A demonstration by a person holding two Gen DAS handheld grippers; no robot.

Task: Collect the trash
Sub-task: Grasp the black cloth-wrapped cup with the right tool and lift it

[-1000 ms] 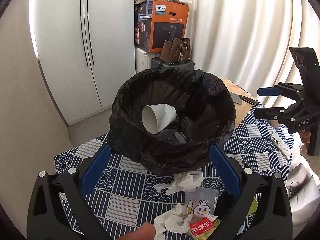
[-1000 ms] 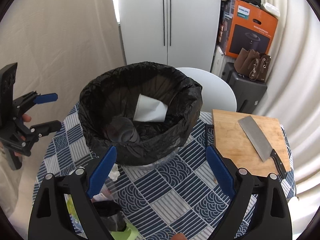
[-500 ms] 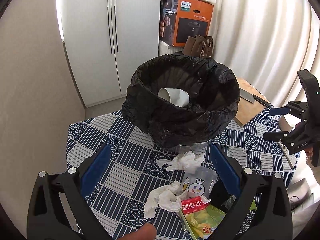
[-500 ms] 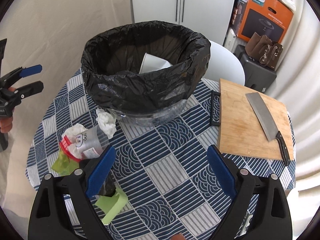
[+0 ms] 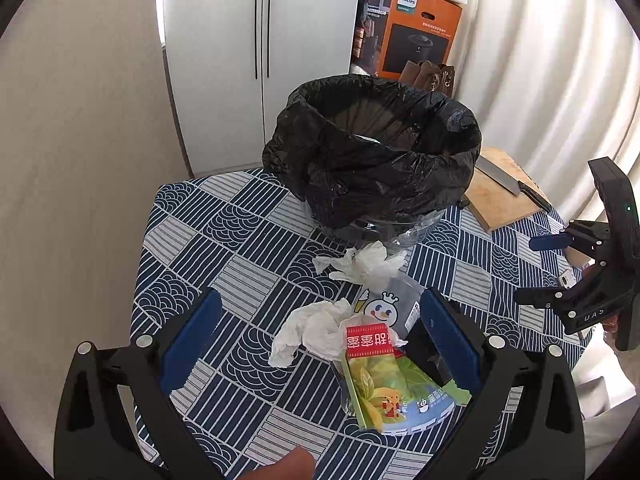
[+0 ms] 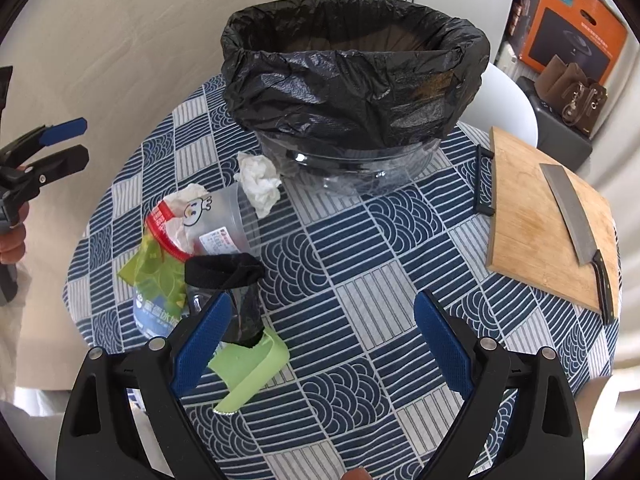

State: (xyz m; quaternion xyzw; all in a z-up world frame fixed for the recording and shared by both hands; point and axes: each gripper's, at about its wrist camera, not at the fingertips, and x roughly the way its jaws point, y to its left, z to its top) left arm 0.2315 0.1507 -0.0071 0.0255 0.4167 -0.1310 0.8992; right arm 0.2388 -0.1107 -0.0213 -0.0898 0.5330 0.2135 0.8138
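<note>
A bin lined with a black bag (image 5: 376, 148) (image 6: 352, 76) stands on the blue patterned table (image 5: 224, 240). In front of it lies a trash pile: two crumpled tissues (image 5: 360, 264) (image 5: 312, 332), a clear plastic cup with a cartoon face (image 5: 392, 308) (image 6: 216, 220), a green snack wrapper with a red band (image 5: 392, 384) (image 6: 156, 272), a black cloth-like piece (image 6: 224, 272) and a green strip (image 6: 248, 368). My left gripper (image 5: 320, 340) hangs open above the pile. My right gripper (image 6: 320, 340) is open above bare tablecloth, right of the pile; both hold nothing.
A wooden cutting board (image 6: 536, 216) with a cleaver (image 6: 572, 208) lies at the table's right side. Behind stand a white wardrobe (image 5: 260, 40), an orange box (image 5: 412, 32), a brown bag (image 6: 576, 92), a white chair (image 6: 508, 108) and curtains.
Both grippers have pulled back and away from over the bin, so its inside is now mostly hidden. The trash pile has come fully into view under the left gripper.
</note>
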